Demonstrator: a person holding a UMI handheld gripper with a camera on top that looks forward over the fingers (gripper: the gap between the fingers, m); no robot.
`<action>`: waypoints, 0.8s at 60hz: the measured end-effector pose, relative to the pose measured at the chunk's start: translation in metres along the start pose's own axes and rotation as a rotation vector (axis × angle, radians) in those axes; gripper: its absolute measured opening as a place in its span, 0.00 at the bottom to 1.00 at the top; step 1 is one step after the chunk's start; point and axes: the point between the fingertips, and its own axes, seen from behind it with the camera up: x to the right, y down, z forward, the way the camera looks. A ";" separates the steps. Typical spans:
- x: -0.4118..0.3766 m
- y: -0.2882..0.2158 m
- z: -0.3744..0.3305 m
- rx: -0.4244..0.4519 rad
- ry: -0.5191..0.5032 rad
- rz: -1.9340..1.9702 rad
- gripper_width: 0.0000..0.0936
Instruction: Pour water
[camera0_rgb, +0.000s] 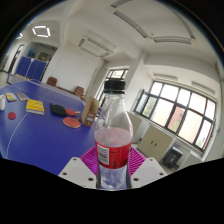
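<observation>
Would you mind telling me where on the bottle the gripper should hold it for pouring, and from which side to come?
The bottle stands upright between the gripper fingers, which look closed on its lower body at the red label. That is a sensible hold: the round, straight-walled body gives both pads flat contact, approached level from the side. A grip below the narrowing shoulder leaves the neck and cap free for tipping.

the room is brightly lit by daylight from the windows (176, 108); straight lines are bent strongly by wide-angle distortion, and slight softness is seen throughout.
</observation>
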 end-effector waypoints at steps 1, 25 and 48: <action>0.001 -0.015 0.002 0.007 0.030 -0.022 0.35; -0.212 -0.401 0.047 0.465 0.337 -0.999 0.36; -0.635 -0.377 -0.015 0.994 0.087 -1.863 0.36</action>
